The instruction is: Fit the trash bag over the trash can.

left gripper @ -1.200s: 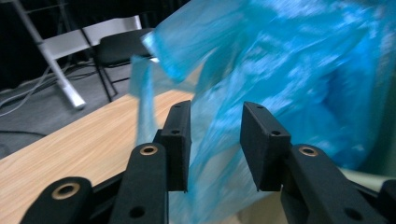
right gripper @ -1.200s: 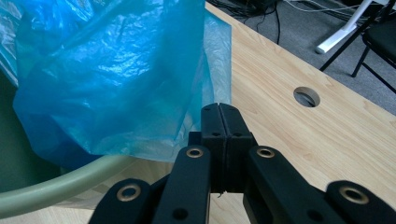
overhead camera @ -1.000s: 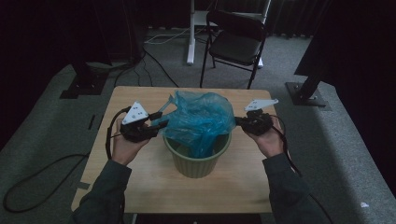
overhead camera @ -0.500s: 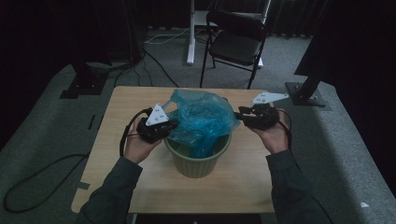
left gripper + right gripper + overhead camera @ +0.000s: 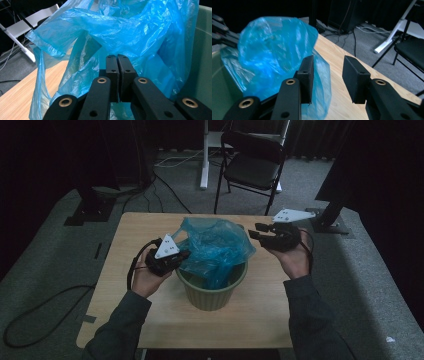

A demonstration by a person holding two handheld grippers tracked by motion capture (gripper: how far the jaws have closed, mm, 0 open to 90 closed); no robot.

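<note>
A green bin (image 5: 210, 295) stands mid-table with a crumpled blue plastic bag (image 5: 215, 247) bulging out of its top. My left gripper (image 5: 182, 256) is at the bag's left side by the rim. In the left gripper view its jaws (image 5: 117, 58) are pressed together, with the bag (image 5: 100, 27) film gathered around them and the bin wall (image 5: 203, 50) at the right. My right gripper (image 5: 255, 232) hovers off the bag's right side. Its jaws (image 5: 328, 65) have just been opening and hold nothing. The bag (image 5: 272, 50) lies left of its left finger.
The bin sits on a light wooden table (image 5: 150, 230) with bare board on both sides of it. A black folding chair (image 5: 255, 165) and a white stand leg are on the carpet behind the table. Cables run across the floor at the left.
My left gripper moved right to the bag's edge and closed. My right gripper let go of the bag, opened and rose a little off its right side.
</note>
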